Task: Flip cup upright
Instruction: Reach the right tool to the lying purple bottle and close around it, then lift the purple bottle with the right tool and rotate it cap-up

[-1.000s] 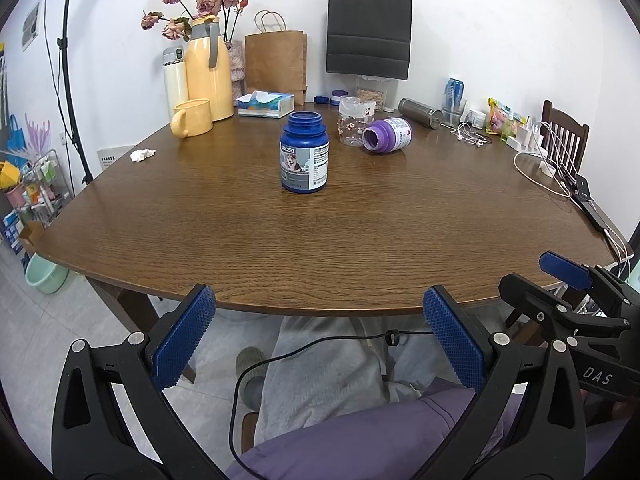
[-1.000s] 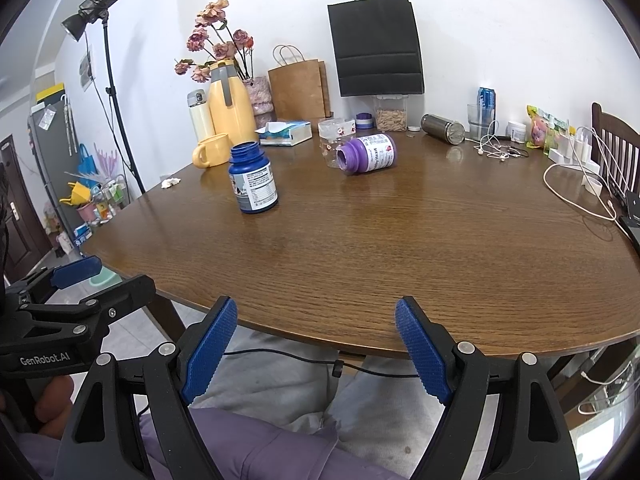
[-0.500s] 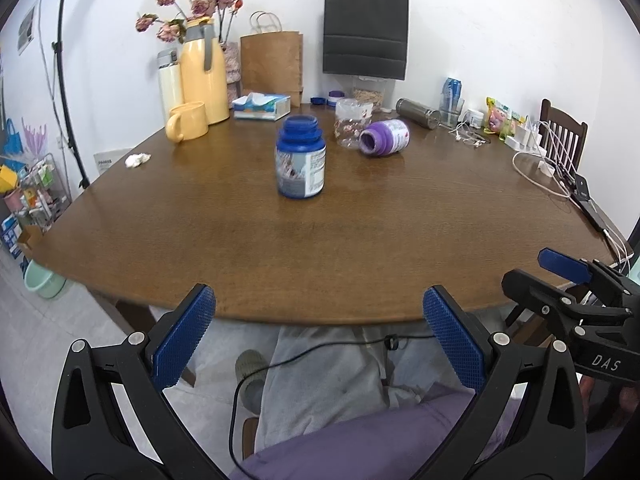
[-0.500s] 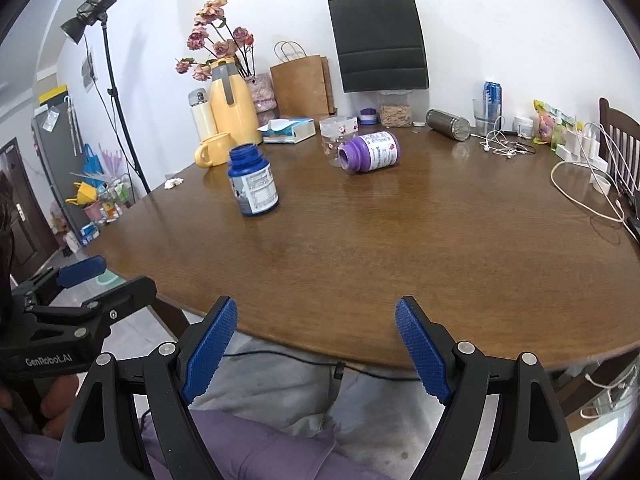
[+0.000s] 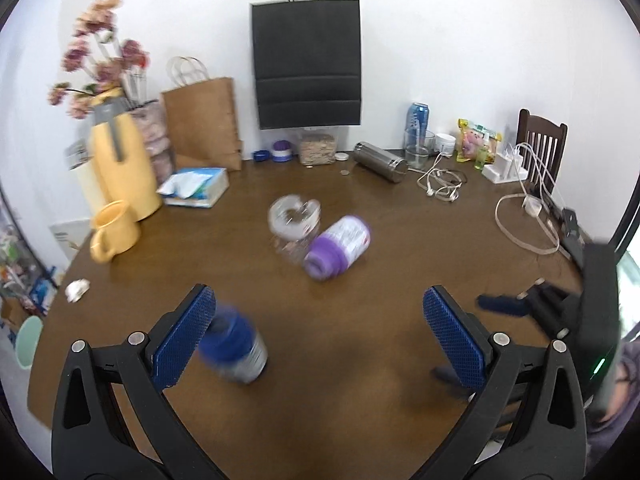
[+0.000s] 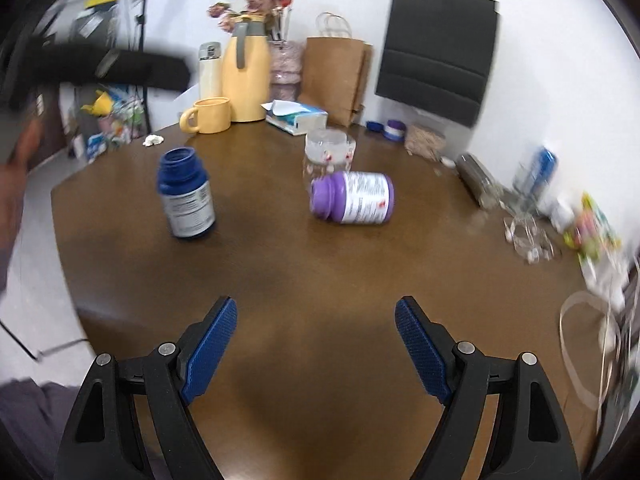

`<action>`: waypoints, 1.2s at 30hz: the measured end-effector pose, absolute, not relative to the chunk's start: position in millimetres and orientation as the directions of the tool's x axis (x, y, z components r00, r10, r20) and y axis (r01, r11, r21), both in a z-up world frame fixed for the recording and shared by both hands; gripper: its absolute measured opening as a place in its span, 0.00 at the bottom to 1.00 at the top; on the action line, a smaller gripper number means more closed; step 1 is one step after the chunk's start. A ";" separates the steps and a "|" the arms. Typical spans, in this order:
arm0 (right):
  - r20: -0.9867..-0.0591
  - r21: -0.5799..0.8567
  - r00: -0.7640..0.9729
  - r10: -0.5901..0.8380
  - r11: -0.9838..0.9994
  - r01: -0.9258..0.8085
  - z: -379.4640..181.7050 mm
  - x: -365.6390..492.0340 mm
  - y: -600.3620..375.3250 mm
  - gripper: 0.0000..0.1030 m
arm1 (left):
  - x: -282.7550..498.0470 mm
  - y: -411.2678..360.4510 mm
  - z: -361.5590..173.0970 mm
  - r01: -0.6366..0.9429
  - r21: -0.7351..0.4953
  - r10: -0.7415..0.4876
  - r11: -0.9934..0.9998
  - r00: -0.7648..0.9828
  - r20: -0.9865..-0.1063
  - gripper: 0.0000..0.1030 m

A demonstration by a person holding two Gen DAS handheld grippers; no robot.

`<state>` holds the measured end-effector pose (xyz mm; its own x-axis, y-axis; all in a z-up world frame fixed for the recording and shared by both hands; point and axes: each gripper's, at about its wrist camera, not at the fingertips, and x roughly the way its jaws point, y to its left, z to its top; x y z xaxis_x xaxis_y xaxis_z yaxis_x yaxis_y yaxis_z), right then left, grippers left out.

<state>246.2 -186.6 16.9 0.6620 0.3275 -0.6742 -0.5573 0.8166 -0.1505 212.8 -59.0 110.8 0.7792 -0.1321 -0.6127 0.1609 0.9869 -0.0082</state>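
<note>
Over the brown table (image 6: 320, 280): my left gripper (image 5: 320, 332) and my right gripper (image 6: 316, 344), both with blue pads spread wide, both holding nothing. Purple bottle (image 6: 354, 197): lying on its side near the table's middle, cap toward me, just in front of a clear glass jar (image 6: 329, 154) that stands beside it. Blue bottle (image 6: 186, 194): upright, well to the left of the purple one; in my left view it sits blurred beside the left pad. Yellow mug (image 6: 208, 115) and yellow thermos (image 6: 244, 72): far left edge.
</note>
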 end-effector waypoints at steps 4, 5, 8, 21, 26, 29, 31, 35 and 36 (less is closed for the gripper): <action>-0.680 -0.200 0.664 0.311 0.793 -0.576 25.8 294.9 -181.1 0.83 | 281.7 -82.0 120.3 0.183 0.060 -0.097 0.981 0.738 -0.668 1.00; -0.684 -0.227 0.667 0.296 0.782 -0.580 26.7 306.0 -176.7 0.83 | 299.9 -86.1 120.6 0.177 0.074 -0.080 0.982 0.729 -0.680 1.00; -0.678 -0.362 0.694 0.241 0.713 -0.601 22.9 336.5 -159.5 0.83 | 357.3 -85.5 112.2 0.147 0.044 -0.066 0.988 0.666 -0.743 1.00; -0.815 -0.406 0.514 0.266 0.370 -0.836 -40.2 414.4 -87.1 0.83 | 456.6 -50.3 69.5 0.015 -0.054 -0.053 0.998 0.557 -0.829 1.00; -0.819 -0.358 0.499 0.285 0.425 -0.831 -36.1 410.9 -118.4 0.77 | 464.4 -48.7 64.7 0.033 -0.096 -0.097 0.995 0.564 -0.820 1.00; -0.834 -0.329 0.496 0.240 0.505 -0.798 -35.4 416.7 -151.9 0.77 | 465.0 -55.7 63.6 0.079 -0.118 -0.142 0.990 0.561 -0.816 1.00; -0.862 -0.253 0.465 0.204 0.620 -0.742 -31.8 431.9 -181.2 0.77 | 464.2 -59.6 62.9 0.089 -0.141 -0.167 0.986 0.560 -0.811 1.00; -0.907 0.007 0.342 0.246 0.820 -0.572 -25.9 458.4 -245.2 0.77 | 465.8 -77.5 56.0 0.131 -0.199 -0.238 0.971 0.494 -0.836 1.00; -0.910 0.115 0.298 0.288 0.865 -0.488 -27.1 467.6 -263.9 0.76 | 467.1 -88.0 54.7 0.151 -0.197 -0.246 0.969 0.474 -0.845 1.00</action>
<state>467.6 -263.9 -27.1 0.2977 0.2885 -0.9100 -0.4881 0.8652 0.1146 467.1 -88.0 54.7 0.4744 -0.2459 -0.8453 0.1507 0.9687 -0.1972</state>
